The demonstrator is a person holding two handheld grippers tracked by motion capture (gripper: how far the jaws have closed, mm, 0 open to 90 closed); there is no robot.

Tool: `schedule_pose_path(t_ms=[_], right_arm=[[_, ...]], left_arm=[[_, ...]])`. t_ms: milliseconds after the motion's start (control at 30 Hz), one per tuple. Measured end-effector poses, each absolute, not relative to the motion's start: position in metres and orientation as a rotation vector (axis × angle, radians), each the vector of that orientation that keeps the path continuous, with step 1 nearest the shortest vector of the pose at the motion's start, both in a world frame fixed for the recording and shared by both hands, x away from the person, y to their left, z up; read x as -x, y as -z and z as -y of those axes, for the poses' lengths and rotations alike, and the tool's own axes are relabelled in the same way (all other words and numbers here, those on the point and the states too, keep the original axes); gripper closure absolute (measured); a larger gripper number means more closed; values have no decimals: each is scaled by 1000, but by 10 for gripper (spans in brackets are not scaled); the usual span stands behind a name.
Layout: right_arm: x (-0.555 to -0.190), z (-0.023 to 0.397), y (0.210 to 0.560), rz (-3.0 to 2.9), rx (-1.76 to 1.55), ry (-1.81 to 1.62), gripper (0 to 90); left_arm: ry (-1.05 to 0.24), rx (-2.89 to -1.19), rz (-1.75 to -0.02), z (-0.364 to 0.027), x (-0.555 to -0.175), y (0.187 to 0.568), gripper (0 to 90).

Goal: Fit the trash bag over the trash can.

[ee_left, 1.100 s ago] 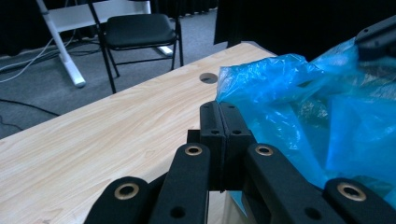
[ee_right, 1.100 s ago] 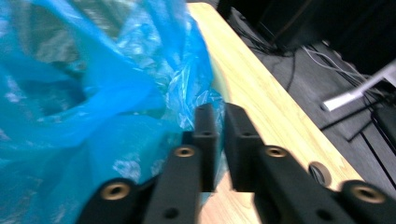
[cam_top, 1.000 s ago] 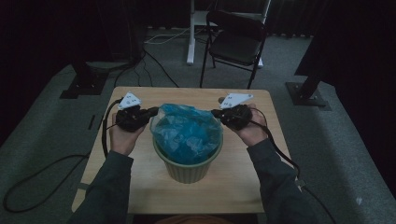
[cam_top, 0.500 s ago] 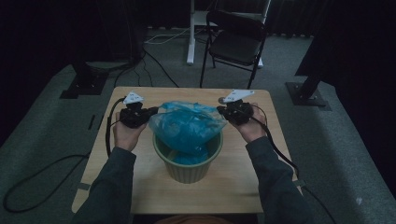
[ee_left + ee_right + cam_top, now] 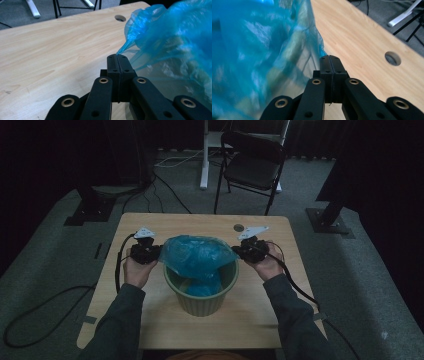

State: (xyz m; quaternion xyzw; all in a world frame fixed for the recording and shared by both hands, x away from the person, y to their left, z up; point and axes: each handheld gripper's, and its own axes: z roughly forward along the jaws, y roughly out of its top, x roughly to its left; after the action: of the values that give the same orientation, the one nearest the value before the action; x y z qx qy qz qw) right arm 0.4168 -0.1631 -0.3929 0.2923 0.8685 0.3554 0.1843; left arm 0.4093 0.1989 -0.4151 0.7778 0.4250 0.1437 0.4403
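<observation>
Pinching the blue bag (image 5: 197, 255): left gripper (image 5: 152, 253) has its jaws pressed together on the bag's left edge (image 5: 125, 48), right gripper (image 5: 243, 251) likewise clamped on the bag's right edge (image 5: 318, 47). Bag is stretched between them, over the green bin (image 5: 200, 302), its lower part hanging inside. Bin sits mid-table (image 5: 165, 222), nearer the front edge. Round hole (image 5: 239, 227) lies near the far right corner.

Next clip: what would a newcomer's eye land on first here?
The bright blue plastic bag at mid-table, stretched over the green bin with its lower part hanging inside. The left claw and right claw, each shut on an edge of the bag, hold it from either side above the wooden table.
</observation>
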Motion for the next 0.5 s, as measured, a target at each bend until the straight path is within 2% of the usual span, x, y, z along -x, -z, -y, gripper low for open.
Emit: schedule_pose_path(t_ms=[367,500], right_arm=[[-407,172,400,-2501,-831,-1027,900],[-404,172,397,-2500,-822,-1037,900]], left_arm=[[-286,-1909,-1068,-203,-403,426,894],[-293,-1880,-1070,-209,-400,423,828]])
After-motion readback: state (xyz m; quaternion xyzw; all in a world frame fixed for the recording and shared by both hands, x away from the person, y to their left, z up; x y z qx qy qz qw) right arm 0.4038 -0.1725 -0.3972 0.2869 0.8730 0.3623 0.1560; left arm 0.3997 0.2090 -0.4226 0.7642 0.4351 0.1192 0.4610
